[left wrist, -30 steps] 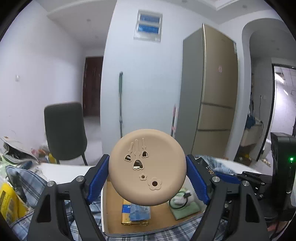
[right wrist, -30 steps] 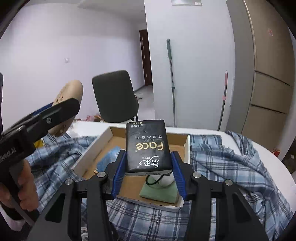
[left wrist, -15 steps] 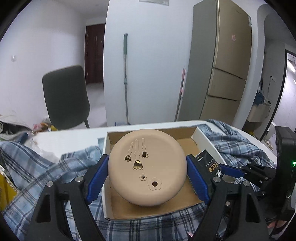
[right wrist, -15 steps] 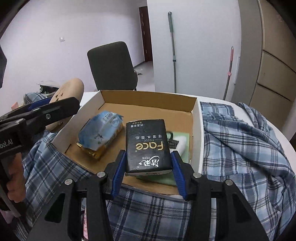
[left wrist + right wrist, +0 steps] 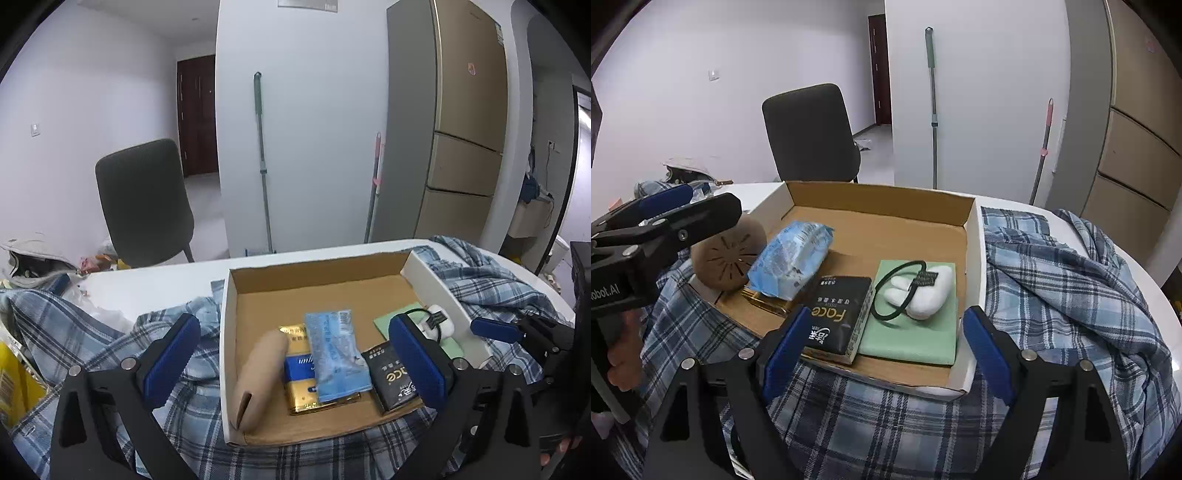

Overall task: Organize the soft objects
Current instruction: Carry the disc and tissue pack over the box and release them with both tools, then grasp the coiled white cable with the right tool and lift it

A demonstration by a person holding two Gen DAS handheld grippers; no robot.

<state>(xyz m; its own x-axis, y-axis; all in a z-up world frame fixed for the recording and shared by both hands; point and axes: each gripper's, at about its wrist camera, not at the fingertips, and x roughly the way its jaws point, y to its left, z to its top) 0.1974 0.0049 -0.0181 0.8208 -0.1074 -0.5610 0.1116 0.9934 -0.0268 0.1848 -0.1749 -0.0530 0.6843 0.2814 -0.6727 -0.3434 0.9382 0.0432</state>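
A shallow cardboard box sits on a plaid shirt. In it lie a tan round pad standing on edge against the left wall, a blue tissue pack on a gold pack, a black Face tissue pack, and a green cloth with a white object on it. My left gripper is open and empty above the box front. My right gripper is open and empty at the box's near edge.
The blue plaid shirt covers the white table around the box. A dark chair stands behind the table. A mop leans on the wall and a fridge stands at the right. Clutter lies at the far left.
My left gripper opened and let go of the tan pad, which now rests in the box. My right gripper opened and let go of the black tissue pack into the box.
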